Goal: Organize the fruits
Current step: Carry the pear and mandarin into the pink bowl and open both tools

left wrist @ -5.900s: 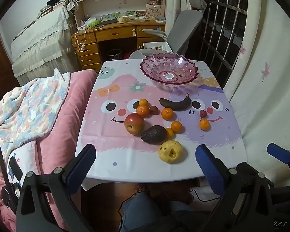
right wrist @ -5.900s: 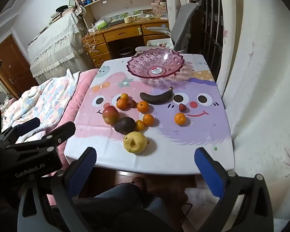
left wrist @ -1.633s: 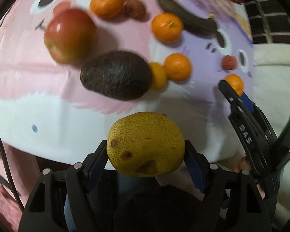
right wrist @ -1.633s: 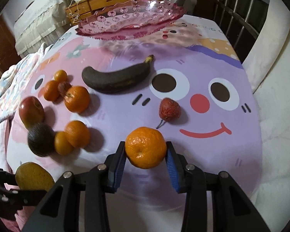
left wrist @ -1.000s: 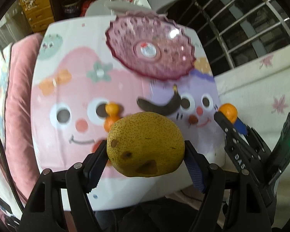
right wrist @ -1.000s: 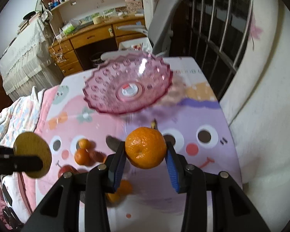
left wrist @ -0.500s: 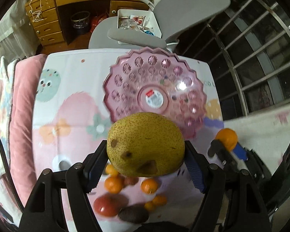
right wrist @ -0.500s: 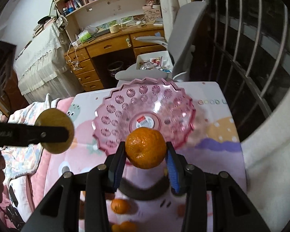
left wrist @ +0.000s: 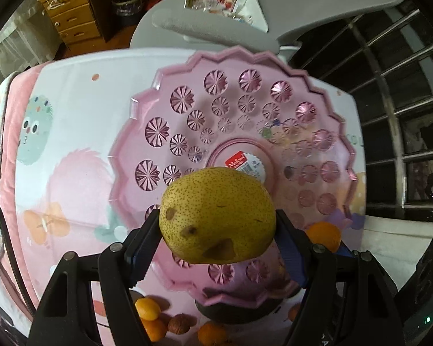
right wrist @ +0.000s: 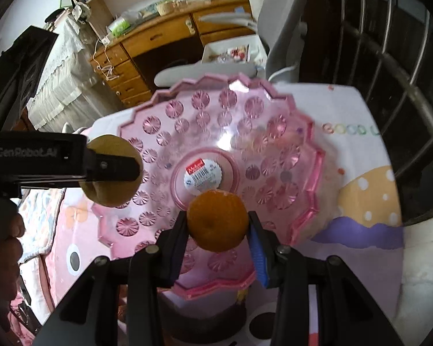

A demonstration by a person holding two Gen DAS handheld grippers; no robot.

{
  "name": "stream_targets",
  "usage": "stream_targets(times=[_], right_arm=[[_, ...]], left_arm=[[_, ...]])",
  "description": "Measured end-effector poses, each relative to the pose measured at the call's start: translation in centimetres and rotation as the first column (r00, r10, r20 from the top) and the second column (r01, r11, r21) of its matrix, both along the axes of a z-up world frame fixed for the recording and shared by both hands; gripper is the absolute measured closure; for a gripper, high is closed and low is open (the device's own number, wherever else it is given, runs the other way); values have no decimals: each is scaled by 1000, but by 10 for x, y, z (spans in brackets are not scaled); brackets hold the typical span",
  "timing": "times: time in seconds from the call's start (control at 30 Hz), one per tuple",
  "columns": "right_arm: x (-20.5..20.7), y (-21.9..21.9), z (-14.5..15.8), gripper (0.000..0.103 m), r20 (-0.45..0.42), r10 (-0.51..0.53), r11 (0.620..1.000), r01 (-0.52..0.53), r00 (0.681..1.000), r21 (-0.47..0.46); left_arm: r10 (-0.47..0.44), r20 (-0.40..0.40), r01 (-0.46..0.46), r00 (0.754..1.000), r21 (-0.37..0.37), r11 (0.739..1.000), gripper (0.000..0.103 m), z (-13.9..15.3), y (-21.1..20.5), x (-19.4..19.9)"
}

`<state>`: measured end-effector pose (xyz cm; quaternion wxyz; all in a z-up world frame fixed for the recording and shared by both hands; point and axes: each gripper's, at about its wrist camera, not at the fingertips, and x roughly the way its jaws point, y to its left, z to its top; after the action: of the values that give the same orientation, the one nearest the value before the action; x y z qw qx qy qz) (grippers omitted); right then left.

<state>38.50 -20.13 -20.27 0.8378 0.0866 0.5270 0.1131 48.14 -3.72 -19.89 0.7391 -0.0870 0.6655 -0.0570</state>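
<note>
Since half a second ago, both grippers are sitting lower and closer over the pink bowl (left wrist: 326,106), which is now filling most of each view instead of only the middle. The fruits left on the table are sliding to the bottom edge of the left wrist view, and the grips on both held fruits are unchanged.

The left gripper (left wrist: 218,230) is clamping a yellow pear (left wrist: 216,216) between its blue pads; the pear is hanging above the bowl's centre. The pear's skin is matte, speckled with fine dark dots, and is bearing a few brown bruises. The right gripper (right wrist: 218,225) is pinching a small round orange (right wrist: 218,220) with dimpled peel, also above the bowl near its centre, to the right of the pear.

The bowl is translucent pink plastic, wide and shallow, with a zigzag rim and rows of cut starburst discs; a red and white barcode sticker (right wrist: 202,174) is lying flat in its round base. It is standing on a smooth printed tablecloth (left wrist: 80,92) showing pastel cartoon faces.

At the bottom of the left wrist view, small oranges (left wrist: 147,308) and a wrinkled brown fruit (left wrist: 179,323) are resting on the cloth near the bowl. A grey office chair (left wrist: 326,3) is standing beyond the table.
</note>
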Motion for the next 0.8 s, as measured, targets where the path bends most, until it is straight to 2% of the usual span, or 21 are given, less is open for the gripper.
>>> stream_targets(times=[0.23, 0.5, 0.6, 0.63, 0.7, 0.8], right_arm=[[10, 10, -18, 62, -42, 60, 998, -60, 997, 18], [12, 6, -23, 62, -48, 46, 999, -45, 998, 25], [11, 3, -21, 59, -42, 37, 999, -35, 998, 33], [9, 0, -19, 57, -36, 32, 999, -31, 999, 39], [8, -2, -15, 50, -28, 26, 999, -25, 999, 41], [4, -3, -8, 49, -19, 13, 999, -13, 1000, 37]], left_arm=[[2, -47, 0, 999, 45, 999, 29, -30, -6, 9], [24, -68, -20, 997, 51, 998, 28, -44, -8, 12], [25, -60, -21, 998, 57, 998, 28, -42, -8, 10], [24, -49, -22, 999, 51, 998, 24, -39, -7, 10], [22, -17, -22, 1000, 29, 999, 17, -24, -6, 7], [24, 29, -25, 999, 30, 999, 15, -6, -3, 3]])
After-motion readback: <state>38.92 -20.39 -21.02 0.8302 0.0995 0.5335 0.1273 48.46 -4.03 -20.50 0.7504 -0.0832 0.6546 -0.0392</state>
